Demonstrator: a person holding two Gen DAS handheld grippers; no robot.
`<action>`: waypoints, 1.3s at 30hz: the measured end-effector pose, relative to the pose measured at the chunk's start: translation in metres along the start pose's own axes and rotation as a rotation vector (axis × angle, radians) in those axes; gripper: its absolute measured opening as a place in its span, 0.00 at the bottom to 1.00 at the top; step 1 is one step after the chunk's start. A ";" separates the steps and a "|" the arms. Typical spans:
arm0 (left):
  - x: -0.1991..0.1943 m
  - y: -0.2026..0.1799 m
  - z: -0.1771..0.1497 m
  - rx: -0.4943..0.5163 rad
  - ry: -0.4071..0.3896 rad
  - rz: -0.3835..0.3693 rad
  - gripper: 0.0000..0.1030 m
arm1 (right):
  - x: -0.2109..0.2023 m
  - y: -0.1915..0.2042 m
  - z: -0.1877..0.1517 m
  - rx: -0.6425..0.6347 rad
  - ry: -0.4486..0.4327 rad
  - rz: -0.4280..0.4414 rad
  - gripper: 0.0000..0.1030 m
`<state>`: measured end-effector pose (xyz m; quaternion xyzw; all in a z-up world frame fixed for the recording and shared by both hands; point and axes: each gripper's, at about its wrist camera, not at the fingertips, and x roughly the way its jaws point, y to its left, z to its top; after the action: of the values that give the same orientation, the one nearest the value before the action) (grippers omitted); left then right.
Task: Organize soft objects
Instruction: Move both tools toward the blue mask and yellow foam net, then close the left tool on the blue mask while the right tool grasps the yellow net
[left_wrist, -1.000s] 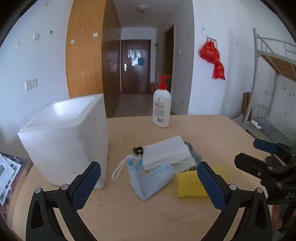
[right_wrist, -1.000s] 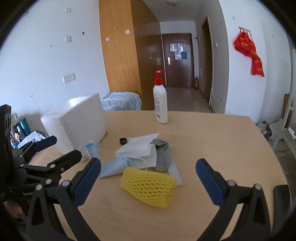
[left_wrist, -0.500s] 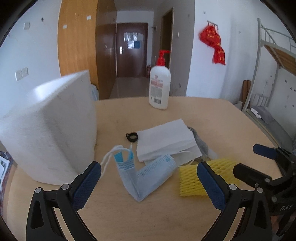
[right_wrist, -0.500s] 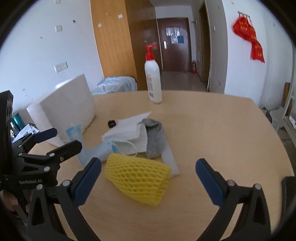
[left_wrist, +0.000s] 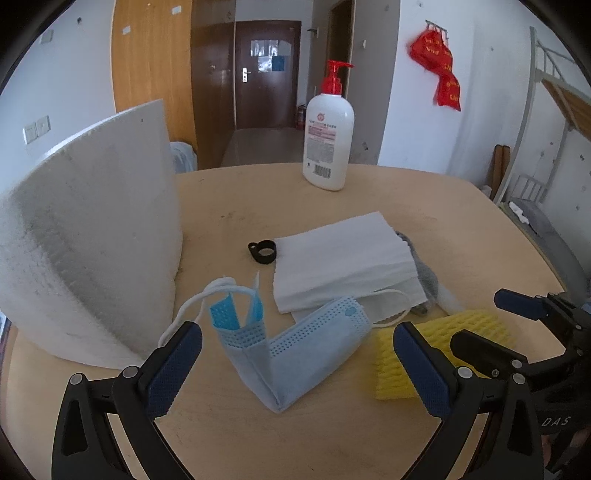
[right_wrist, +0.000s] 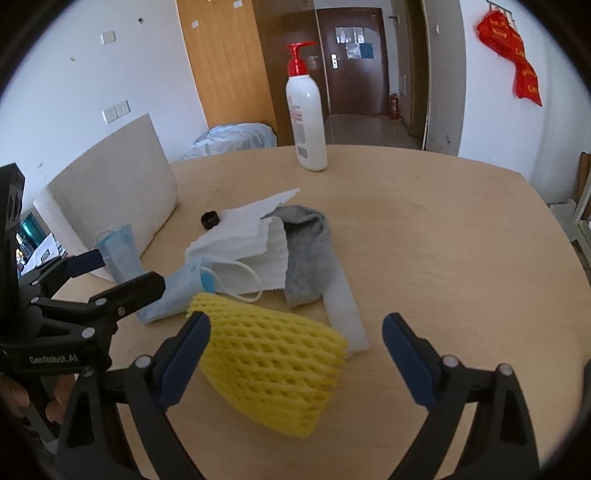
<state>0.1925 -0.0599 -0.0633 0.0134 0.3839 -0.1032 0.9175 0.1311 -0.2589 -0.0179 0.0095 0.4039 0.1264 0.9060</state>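
The wooden table (left_wrist: 369, 199) fills the lower half of both views and looms larger than it did a second ago: both cameras have come in lower and closer to the heap, so this reads as the approach, with nothing picked up yet. One white foam box (left_wrist: 92, 243) stands at the left edge. One pump bottle (left_wrist: 328, 140) stands upright at top centre, well apart from the heap. In mid-frame lie the soft things: one stack of white tissues (left_wrist: 343, 258), one grey cloth (right_wrist: 310, 254) partly under it, one white strip (right_wrist: 347, 314) beside that, and what looks like two blue face masks (left_wrist: 306, 343), though it could be one bent one. One yellow foam net (right_wrist: 273, 365) lies lowest in the right view. One small black ring (left_wrist: 263, 252) touches the tissues' left corner. The left gripper (left_wrist: 295, 369) is spread wide over the masks, holding nothing. The right gripper (right_wrist: 295, 354) has just been narrowing slightly; the net sits between its jaws, apparently not squeezed.
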 end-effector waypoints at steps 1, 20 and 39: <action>0.002 0.000 0.000 0.001 0.005 0.005 1.00 | 0.002 0.000 0.000 -0.001 0.004 0.000 0.93; 0.021 0.011 0.000 -0.039 0.055 0.035 0.94 | 0.017 0.000 0.001 -0.017 0.077 0.019 0.70; 0.022 0.017 -0.006 -0.056 0.103 0.028 0.25 | 0.008 -0.002 -0.001 -0.003 0.081 0.027 0.22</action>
<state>0.2065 -0.0467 -0.0842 -0.0014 0.4332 -0.0790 0.8978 0.1366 -0.2594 -0.0248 0.0083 0.4400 0.1394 0.8871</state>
